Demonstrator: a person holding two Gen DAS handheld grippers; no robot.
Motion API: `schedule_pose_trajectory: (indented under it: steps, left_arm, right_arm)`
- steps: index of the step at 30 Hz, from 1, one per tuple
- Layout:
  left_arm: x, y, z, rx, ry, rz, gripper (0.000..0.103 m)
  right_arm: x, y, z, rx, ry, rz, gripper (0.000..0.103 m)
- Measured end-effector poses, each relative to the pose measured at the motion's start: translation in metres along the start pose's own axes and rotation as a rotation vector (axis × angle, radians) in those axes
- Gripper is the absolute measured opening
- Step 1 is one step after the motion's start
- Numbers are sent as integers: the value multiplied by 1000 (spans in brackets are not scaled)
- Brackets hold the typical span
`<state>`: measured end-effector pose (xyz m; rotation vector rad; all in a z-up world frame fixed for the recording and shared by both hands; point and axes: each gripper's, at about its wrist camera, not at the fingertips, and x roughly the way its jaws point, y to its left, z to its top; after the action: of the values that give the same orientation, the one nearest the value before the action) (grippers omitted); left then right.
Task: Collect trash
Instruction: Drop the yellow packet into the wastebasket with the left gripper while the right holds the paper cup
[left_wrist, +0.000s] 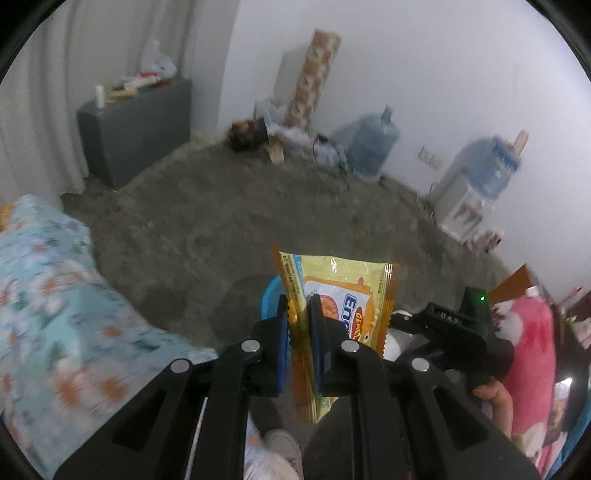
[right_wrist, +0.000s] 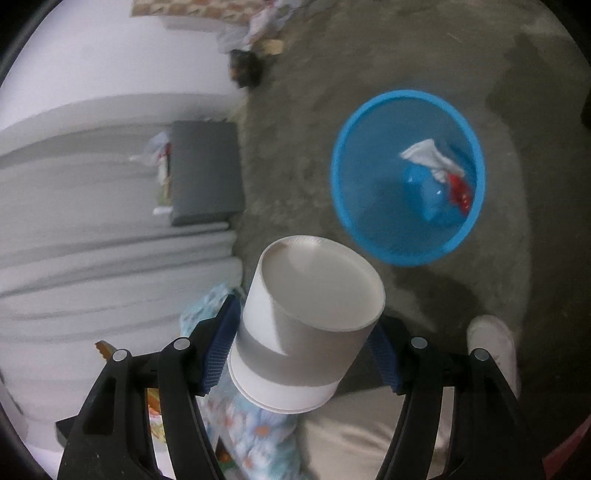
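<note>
Left gripper (left_wrist: 299, 325): its jaws are nearly closed, pinching a yellow snack wrapper (left_wrist: 340, 306) by its crimped side edge; most of the packet stands free above the pads.
Right gripper (right_wrist: 301, 343): set wide around a white paper cup (right_wrist: 306, 321), held bottom-forward; the left pad presses the wall, the right pad is partly hidden behind the cup, so contact there is probable, not certain.
Blue bin (right_wrist: 406, 177): on the grey concrete floor (right_wrist: 295, 166), ahead and to the right of the cup, mouth open, with crumpled white and red waste (right_wrist: 443, 166) already inside. In the left view only a sliver of its rim (left_wrist: 267, 295) shows behind the wrapper.
Step in hand: carrying both items to the bin, by my reading.
Doing it well: bring each load fully over the mouth before letting go; the wrapper is light and may drift, so release it low. Tip the cup past the rim so it cannot bounce out.
Nearby: a white shoe (right_wrist: 491, 343) and floral bedding (left_wrist: 55, 295).
</note>
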<state>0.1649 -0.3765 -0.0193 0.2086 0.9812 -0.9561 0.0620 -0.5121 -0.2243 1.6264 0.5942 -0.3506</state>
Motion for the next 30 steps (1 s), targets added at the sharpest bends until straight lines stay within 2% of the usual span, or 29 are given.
schedule_pose_trajectory:
  steps: [3,4,5,6,7,10,12,16,19,22,26,30]
  left_arm:
    - [38,-10,9,13,19,8,14]
    - [53,-14,13,24,12,11,17]
    - [67,-18,15,36,10,23,26]
    - [76,-18,17,43,14,32,35]
    - [87,-19,18,48,28,42,38]
    - [98,-21,17,44,52,47,43]
    - [93,-19,15,37,48,38,51]
    - [74,-12,12,49,21,57,57]
    - [46,-6,10,18,-6,53,61]
    - [12,1,5,-13,-40,24,66]
    - [-42,11,-12,-37,-82,-12,75]
    - [-100,28,-38,-40,-129,-5,78]
  right_arm:
    - [8,-8,21,27,-16,2,67]
    - [9,-16,31,40,-17,6,74]
    - [0,-24,39,52,-10,21,78]
    - [13,-34,49,86,8,45,80]
    - [13,-43,53,119,18,39,81]
    - [27,-72,59,232,62,-24,81]
    - [31,-92,53,289,69,-45,81]
    - [26,-101,36,268,86,-40,81]
    - [12,-94,25,233,80,-31,81]
    - [-2,-77,9,148,76,-34,81]
    - [-28,-46,-22,47,63,7,81]
    - [-48,-10,-66,-83,91,57,81]
